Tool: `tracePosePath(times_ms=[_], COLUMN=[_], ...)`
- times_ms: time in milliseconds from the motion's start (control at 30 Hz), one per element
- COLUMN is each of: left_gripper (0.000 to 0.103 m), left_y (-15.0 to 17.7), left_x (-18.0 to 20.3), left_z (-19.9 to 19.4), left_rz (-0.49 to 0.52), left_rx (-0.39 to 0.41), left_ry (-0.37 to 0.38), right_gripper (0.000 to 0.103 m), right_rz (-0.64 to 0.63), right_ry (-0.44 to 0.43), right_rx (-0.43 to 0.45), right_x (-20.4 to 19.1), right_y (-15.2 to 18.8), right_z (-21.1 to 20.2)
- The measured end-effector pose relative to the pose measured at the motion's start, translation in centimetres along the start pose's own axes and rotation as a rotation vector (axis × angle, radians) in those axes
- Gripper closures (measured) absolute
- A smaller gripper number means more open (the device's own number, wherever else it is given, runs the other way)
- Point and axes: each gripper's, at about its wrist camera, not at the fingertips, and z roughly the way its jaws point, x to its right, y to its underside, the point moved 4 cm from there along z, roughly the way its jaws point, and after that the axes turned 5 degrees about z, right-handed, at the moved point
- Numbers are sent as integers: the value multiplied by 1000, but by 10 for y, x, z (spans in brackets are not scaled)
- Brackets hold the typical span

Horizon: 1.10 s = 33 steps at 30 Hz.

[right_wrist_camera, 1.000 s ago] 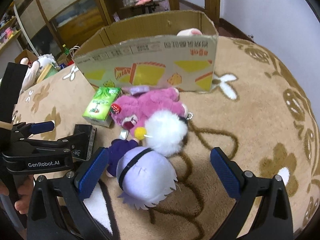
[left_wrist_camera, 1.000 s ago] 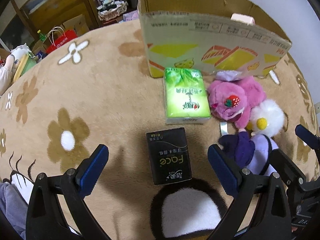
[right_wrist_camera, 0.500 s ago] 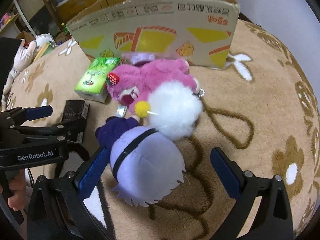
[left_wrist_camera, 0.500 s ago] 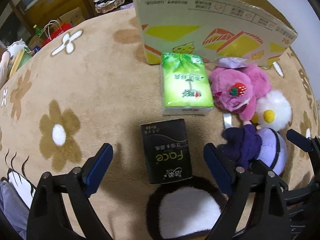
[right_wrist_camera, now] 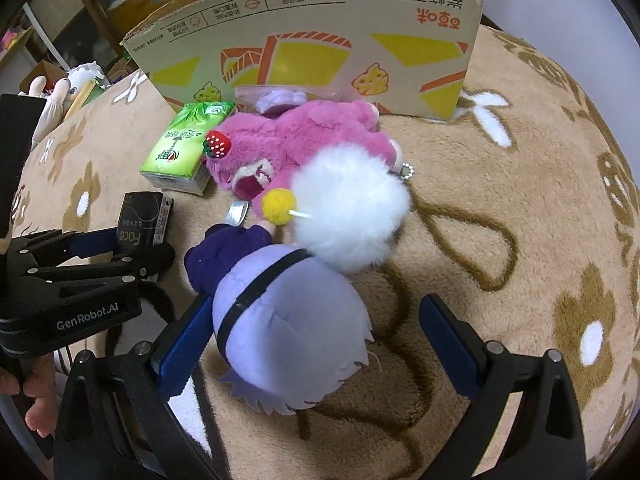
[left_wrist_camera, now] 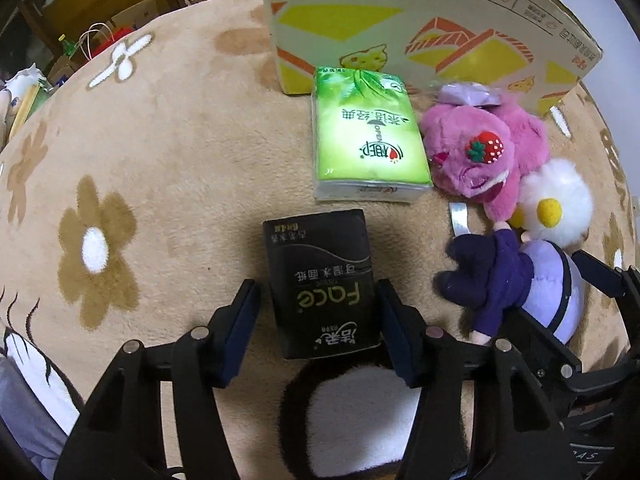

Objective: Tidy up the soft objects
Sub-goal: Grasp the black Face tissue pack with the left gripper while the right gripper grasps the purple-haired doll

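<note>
Left gripper: fingers astride the black tissue pack, narrowed to nearly its width; right pad about touching, left pad a sliver off, not yet clamped. Pack lies flat on the flower-patterned blanket, just in front of the green tissue pack.
Handling advice: squeeze on the long sides, evenly and lightly, since the soft wrap will likely buckle; lift straight before carrying to the cardboard box.
Right gripper: wide apart around the lilac-headed doll, left pad at its head, right pad clear of it. Pink plush and white pompom toy lie beyond, touching.
Change from a second ago: left fingers were spread wide and short of the pack; right gripper was farther back.
</note>
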Motion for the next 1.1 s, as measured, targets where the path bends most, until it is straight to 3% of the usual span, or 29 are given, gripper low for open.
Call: tracePosePath(times_ms=[500,667,800,833,900,1100], left_gripper=[46,56,57,57,57,57], left_y=[-1,4,6,7,7,13], left_x=[13,7,9,9,10,12], left_z=[6,3,1,1,-1,-10], left_rz=[10,25,28,28,29,23], left_rx=[-5,4,13,14,17,30], left_ry=[-12,-3,-4,-4,-7,-6], right_gripper=[0,0,15,25,34,36], right_rz=[-4,1,-3,-2,-8,-28], right_ry=[2,-5,-36,-48,-95,-78], right_rx=[-4,-6,-9,-9,-17,12], right_x=[-2,-2,-5,-7,-12,-17], right_y=[-1,0,2,3,4,6], right_z=[2,4,3,2,1,-5])
